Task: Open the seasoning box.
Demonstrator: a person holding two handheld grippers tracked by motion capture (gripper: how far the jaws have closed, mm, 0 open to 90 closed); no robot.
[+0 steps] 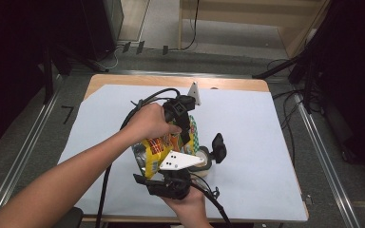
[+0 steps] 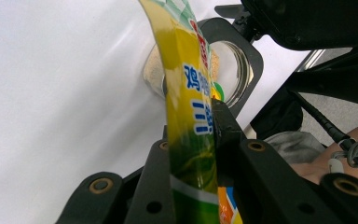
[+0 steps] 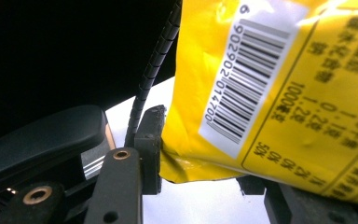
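A yellow snack bag hangs over the middle of the table between both grippers. My left gripper reaches down from above and is shut on the flat edge of the bag; its jaws pinch the foil tightly. My right gripper, under its grey plate, comes in from the near edge. In the right gripper view the barcode side of the bag lies between its jaws, one pad pressed against the bag's lower corner, the other jaw mostly hidden under the bag.
A round container with beige contents stands just right of the bag, a black piece upright at its rim. The white sheet covers the wooden table. Cables trail from both grippers. Dark stands and floor rails flank the table.
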